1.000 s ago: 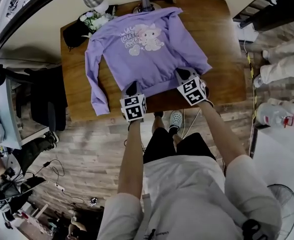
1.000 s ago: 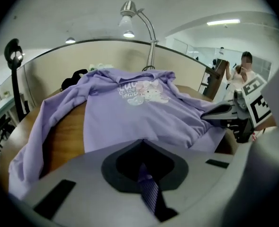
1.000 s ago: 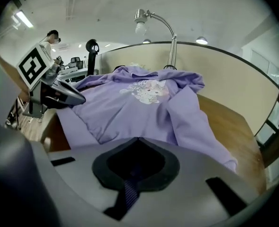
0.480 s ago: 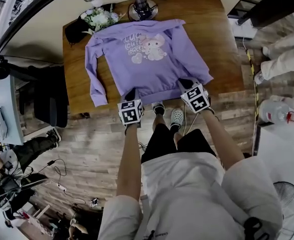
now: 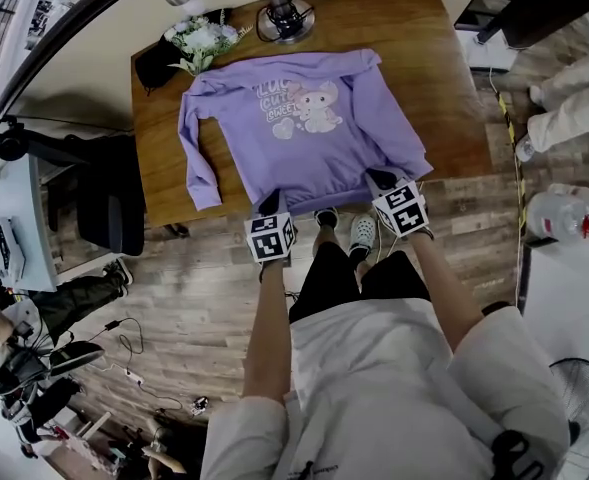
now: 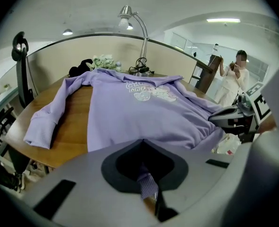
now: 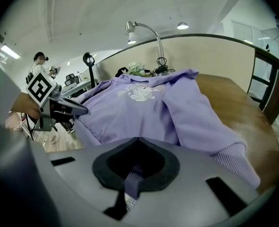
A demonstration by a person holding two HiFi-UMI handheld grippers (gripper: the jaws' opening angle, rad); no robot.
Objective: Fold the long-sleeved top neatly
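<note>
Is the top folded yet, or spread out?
Spread out: the top lies print-up on the table, both sleeves unfolded; left gripper and right gripper pinch its hem.

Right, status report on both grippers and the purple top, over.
Left gripper shut on top hem. Right gripper shut on hem. Top flat on table, print up. Lamp, flowers beyond collar.

Wooden table (image 5: 444, 78), rectangular. Purple long-sleeved top (image 5: 304, 138) spread print-up across the middle, hem at near edge, collar toward far edge; one sleeve trailing down the picture-left side onto bare wood. Along the far edge: lamp base (image 5: 286, 20), bunch of white flowers (image 5: 202, 38), dark bundle (image 5: 156, 63) at the corner.
</note>
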